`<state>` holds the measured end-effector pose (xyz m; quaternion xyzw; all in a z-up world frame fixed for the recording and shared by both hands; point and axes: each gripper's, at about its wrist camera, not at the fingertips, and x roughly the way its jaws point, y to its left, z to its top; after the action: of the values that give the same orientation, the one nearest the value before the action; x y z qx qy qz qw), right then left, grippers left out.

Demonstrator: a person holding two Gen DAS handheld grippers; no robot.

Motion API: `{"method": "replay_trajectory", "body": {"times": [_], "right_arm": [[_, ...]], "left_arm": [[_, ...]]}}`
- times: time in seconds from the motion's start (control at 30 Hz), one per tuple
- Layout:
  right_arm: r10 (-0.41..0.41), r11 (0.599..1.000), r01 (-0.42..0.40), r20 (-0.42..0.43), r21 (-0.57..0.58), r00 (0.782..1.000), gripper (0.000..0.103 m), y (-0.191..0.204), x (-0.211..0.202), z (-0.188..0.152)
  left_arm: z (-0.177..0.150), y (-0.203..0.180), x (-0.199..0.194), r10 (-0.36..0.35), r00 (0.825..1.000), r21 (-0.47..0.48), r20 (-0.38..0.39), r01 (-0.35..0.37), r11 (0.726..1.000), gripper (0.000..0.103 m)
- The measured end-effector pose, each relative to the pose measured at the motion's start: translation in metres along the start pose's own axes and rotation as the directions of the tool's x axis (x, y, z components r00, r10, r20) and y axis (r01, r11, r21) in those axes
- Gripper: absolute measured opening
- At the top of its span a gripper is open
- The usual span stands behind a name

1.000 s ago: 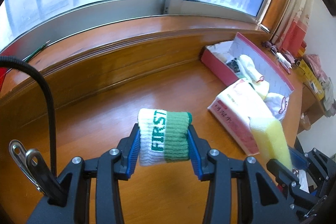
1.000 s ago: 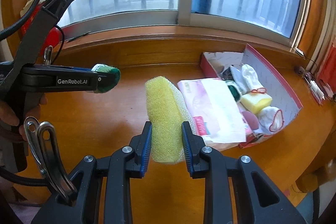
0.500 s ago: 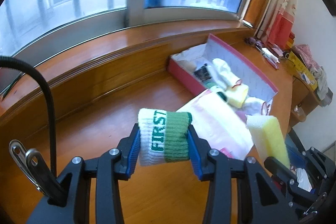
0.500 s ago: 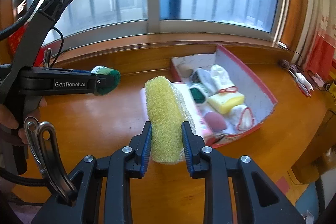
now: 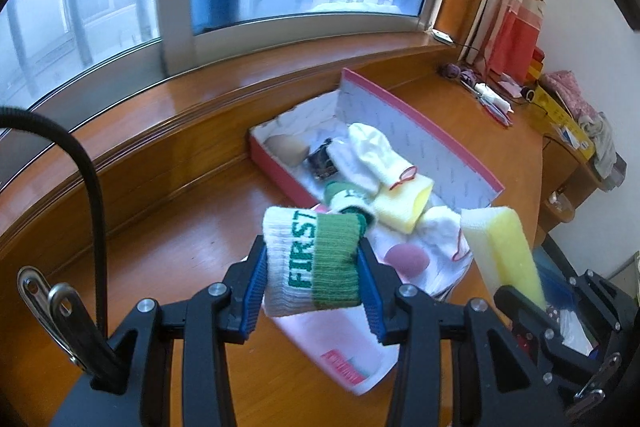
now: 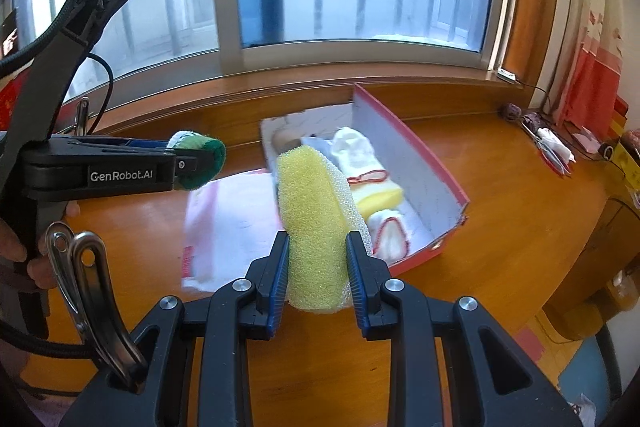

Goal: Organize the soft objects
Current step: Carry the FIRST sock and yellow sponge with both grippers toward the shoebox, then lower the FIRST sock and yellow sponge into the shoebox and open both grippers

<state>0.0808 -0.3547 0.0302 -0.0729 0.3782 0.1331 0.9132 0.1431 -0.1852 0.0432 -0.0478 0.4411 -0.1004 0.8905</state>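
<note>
While both jaws stay clamped on rolled sock (image 5: 314, 259) and sponge (image 6: 316, 227), the pink box (image 5: 420, 131) looms nearer.

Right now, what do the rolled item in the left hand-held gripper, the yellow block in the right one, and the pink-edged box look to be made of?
Rolled sock: ribbed knit fabric, matte, white with a green band and woven "FIRST" lettering.
Yellow block: open-pored foam sponge, with a white mesh-like layer on one face; it dents where the pads squeeze it.
Box: probably cardboard, with thin stiff walls, pink outside and pale printed lining.
</note>
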Motion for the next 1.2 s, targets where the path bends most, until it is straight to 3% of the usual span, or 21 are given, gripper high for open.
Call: {"method": "replay_trajectory", "body": {"times": [0.7, 1.1, 1.2], "right_arm": [[-0.001, 1.0, 0.001, -0.001, -0.012, 1.0, 0.029, -0.066, 0.045, 0.027], [0.013, 1.0, -0.014, -0.042, -0.004, 0.999, 0.029, -0.085, 0.082, 0.034], [0.02, 1.0, -0.019, -0.049, 0.009, 0.999, 0.034, -0.089, 0.086, 0.035]], "left_arm": [[0.023, -0.059, 0.056, -0.021, 0.998, 0.022, -0.057, 0.022, 1.0, 0.044], [0.022, -0.07, 0.086, -0.029, 0.993, 0.016, -0.112, 0.031, 0.999, 0.045], [0.023, -0.07, 0.089, -0.037, 0.991, 0.012, -0.126, 0.039, 0.999, 0.047]]}}
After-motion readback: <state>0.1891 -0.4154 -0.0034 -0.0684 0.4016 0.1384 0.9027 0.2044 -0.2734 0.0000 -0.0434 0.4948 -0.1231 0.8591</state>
